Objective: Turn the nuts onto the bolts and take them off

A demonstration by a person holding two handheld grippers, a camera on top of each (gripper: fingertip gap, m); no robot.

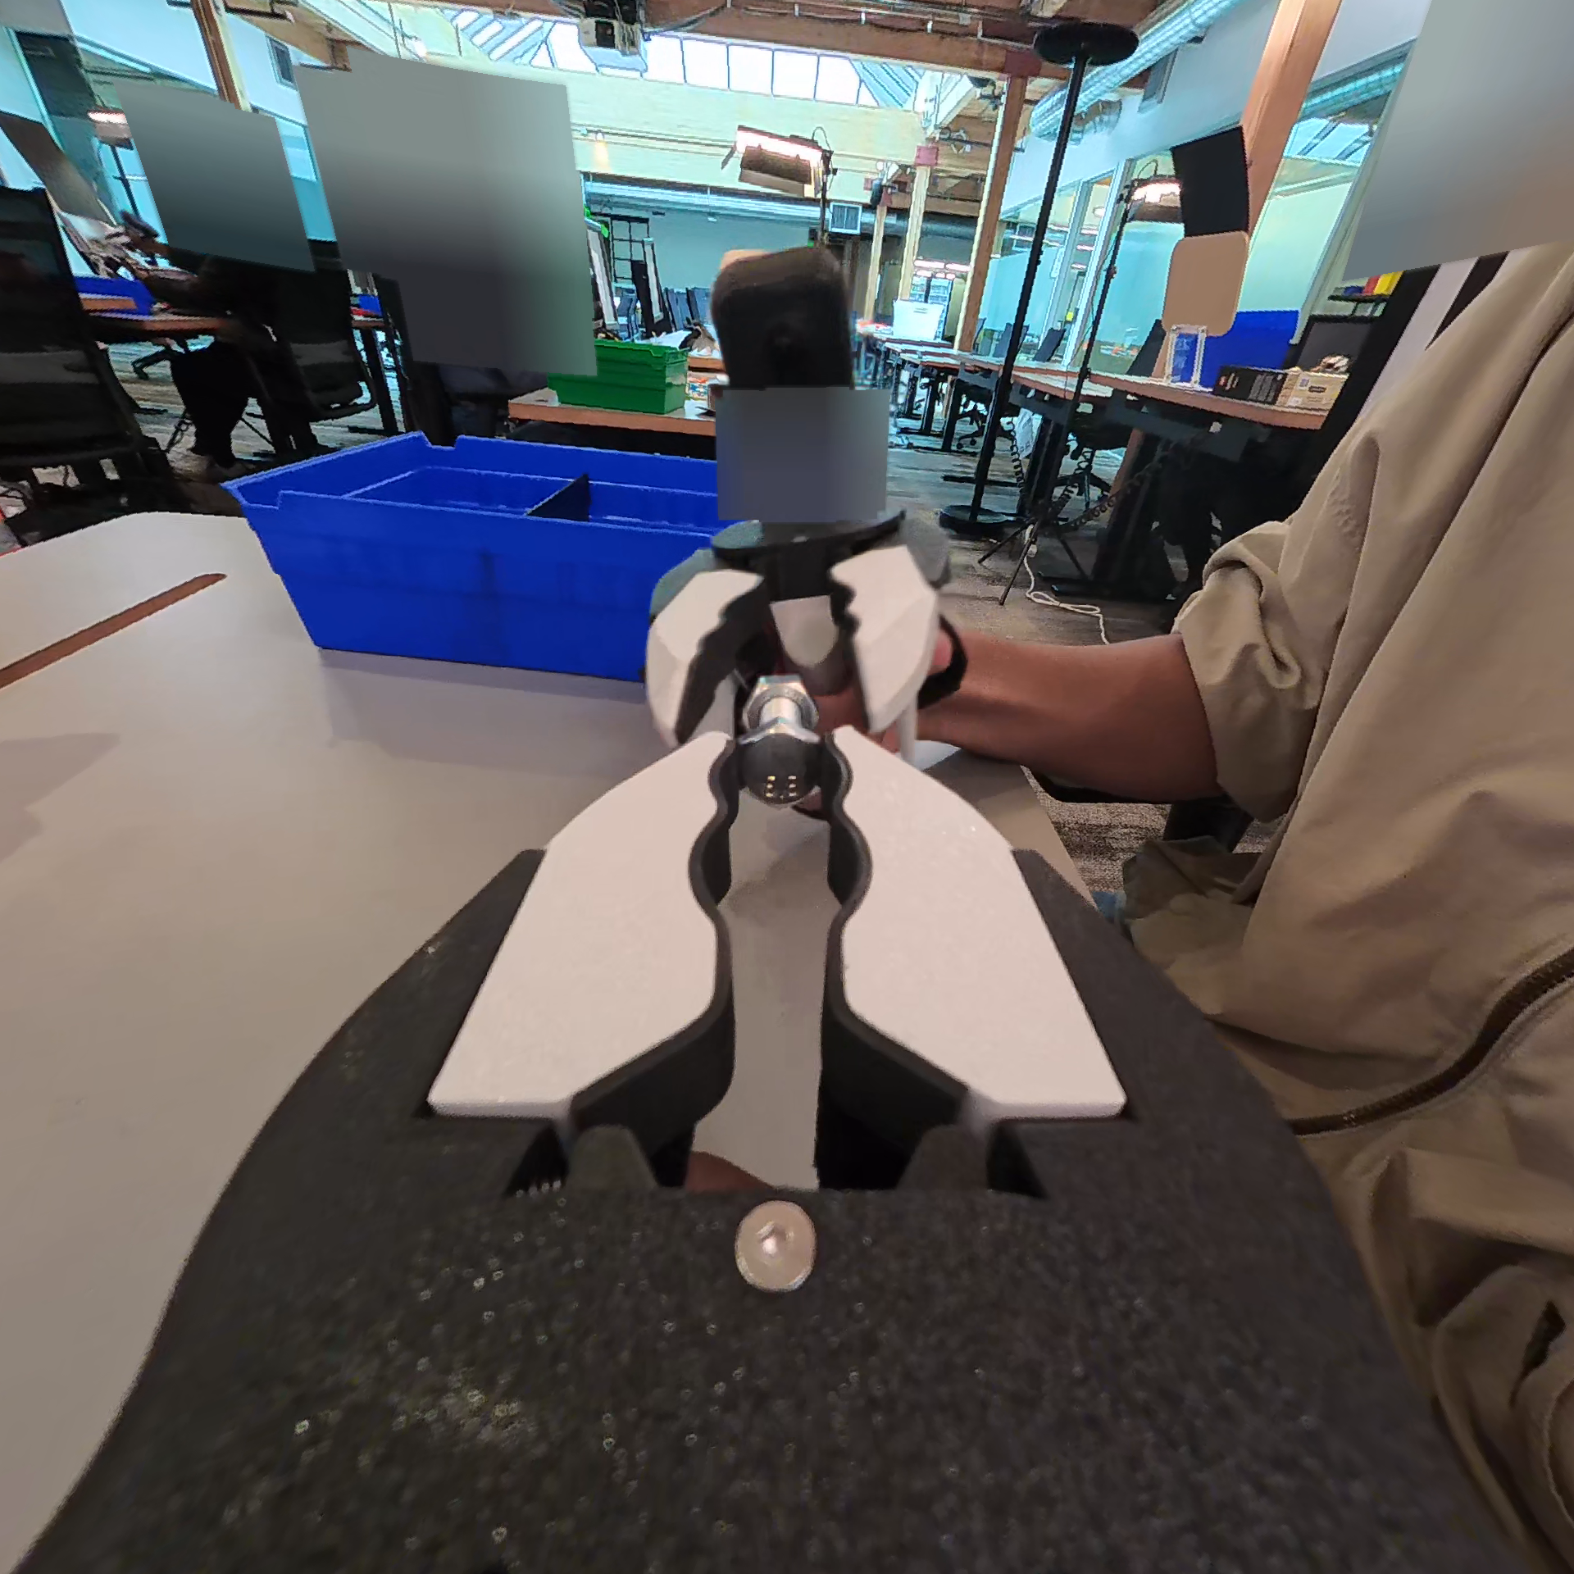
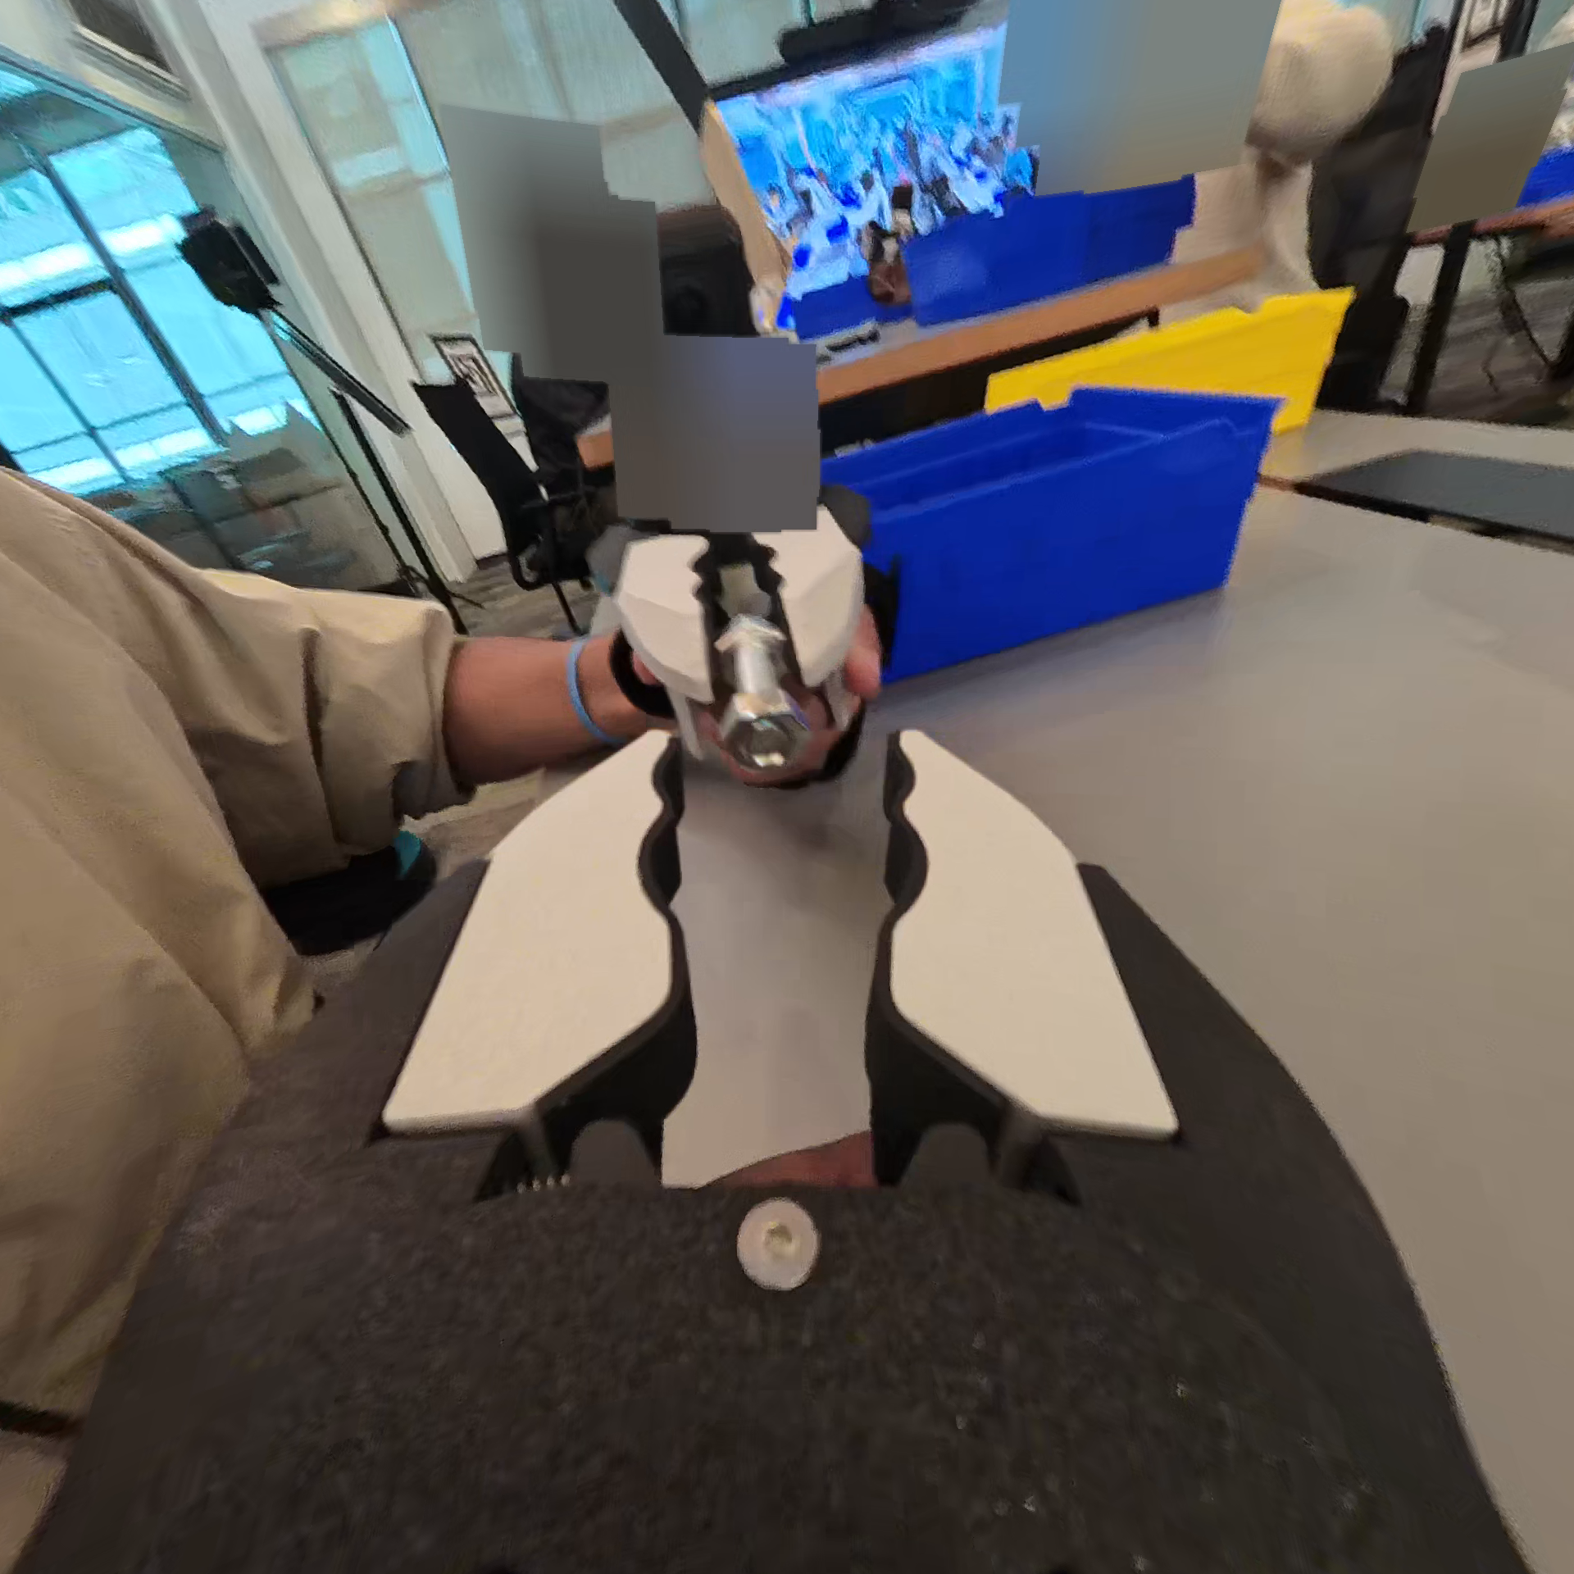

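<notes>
Grey table (image 1: 213,852) w/ a brown slot (image 1: 111,613) cut in it near the far left edge. Blue bin (image 1: 477,562) sits on the table, a dark divider (image 1: 566,502) standing inside. Person in a beige jacket (image 1: 1405,766), sleeve pushed up. Behind: green bins (image 1: 634,375) stacked on a wood-top desk, black pole on a round base (image 1: 1022,341), studio light (image 1: 779,162) on a stand. From the other side: yellow bin (image 2: 1192,349) beyond the blue one, black mat (image 2: 1448,502) on the table, black chair (image 2: 528,485), tripod (image 2: 341,375) by the glass wall, more blue bins (image 2: 1048,247) on a far desk
</notes>
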